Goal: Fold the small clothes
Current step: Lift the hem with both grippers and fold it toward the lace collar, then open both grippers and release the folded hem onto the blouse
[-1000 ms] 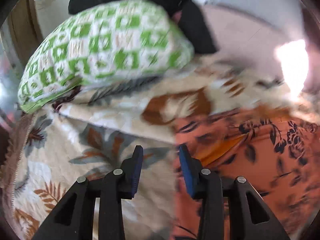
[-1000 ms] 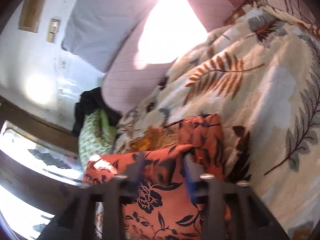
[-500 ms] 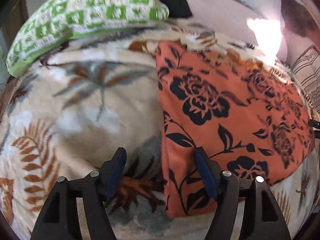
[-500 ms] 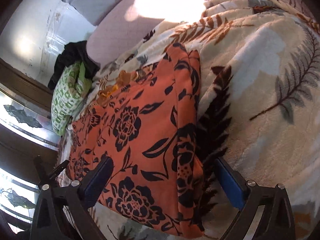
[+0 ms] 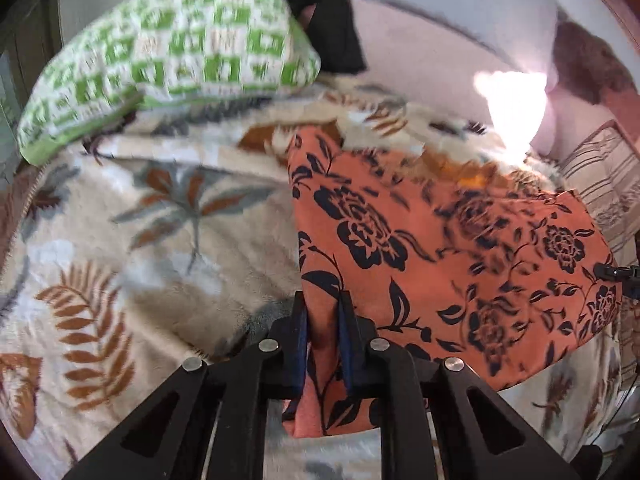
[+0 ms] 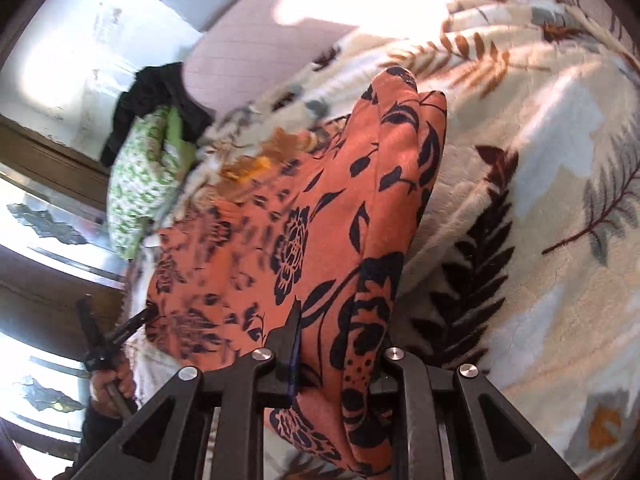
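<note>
An orange garment with a black flower print lies spread on a leaf-patterned blanket. My left gripper is shut on the garment's near left corner. In the right wrist view the same garment fills the middle, and my right gripper is shut on its near edge, with cloth bunched between the jaws. The left gripper shows at the garment's far corner in the right wrist view, held by a hand.
A green and white checked pillow lies at the blanket's far left with a black cloth behind it. Pink bedding and a striped cloth lie at the back and right. Dark wood panels stand at the left.
Both grippers were open over the garment's near corners half a second ago. Now both have shut on the orange cloth.
</note>
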{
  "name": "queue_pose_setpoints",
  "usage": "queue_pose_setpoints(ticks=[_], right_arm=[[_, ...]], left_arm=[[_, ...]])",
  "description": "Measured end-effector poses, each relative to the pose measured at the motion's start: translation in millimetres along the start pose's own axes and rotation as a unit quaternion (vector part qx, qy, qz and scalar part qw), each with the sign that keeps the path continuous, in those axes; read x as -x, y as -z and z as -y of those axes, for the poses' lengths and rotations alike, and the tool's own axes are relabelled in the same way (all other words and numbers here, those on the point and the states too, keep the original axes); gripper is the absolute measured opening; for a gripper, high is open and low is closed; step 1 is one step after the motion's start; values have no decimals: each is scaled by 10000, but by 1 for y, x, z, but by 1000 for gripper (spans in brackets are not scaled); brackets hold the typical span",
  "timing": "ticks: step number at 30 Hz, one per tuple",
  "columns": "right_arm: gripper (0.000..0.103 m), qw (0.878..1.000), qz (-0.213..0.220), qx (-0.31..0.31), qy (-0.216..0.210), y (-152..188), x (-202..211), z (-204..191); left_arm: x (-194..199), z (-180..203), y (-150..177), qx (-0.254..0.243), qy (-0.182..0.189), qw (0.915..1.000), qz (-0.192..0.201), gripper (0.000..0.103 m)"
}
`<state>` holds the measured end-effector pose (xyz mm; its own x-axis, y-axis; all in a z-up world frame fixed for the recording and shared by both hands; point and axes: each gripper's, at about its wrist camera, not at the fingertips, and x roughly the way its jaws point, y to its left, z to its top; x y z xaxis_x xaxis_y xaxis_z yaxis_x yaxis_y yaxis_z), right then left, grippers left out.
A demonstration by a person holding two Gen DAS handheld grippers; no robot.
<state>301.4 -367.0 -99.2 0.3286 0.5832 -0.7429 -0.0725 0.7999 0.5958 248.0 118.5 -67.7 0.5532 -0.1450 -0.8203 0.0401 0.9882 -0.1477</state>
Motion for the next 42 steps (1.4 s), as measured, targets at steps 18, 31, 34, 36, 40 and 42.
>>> queue_pose_setpoints(ticks=[18, 31, 34, 36, 40, 42], right_arm=[[85, 9988, 350, -182, 291, 132, 50, 35], [69, 9857, 572, 563, 1479, 52, 19, 38], [49, 9816, 474, 730, 1698, 46, 5, 38], [32, 9799, 348, 784, 1804, 46, -4, 39], [7, 9687, 600, 1099, 2144, 46, 4, 18], [6, 9618, 837, 1315, 2249, 46, 19, 3]], left_arm=[[57, -24, 102, -6, -48, 9992, 387, 64], [-23, -17, 49, -332, -112, 9993, -95, 38], [-28, -15, 50, -348, -69, 9993, -115, 22], [-31, -12, 49, -402, -135, 9990, -140, 10], [-20, -9, 45, -452, -197, 9988, 65, 4], [-8, -9, 42, -427, -202, 9984, 298, 4]])
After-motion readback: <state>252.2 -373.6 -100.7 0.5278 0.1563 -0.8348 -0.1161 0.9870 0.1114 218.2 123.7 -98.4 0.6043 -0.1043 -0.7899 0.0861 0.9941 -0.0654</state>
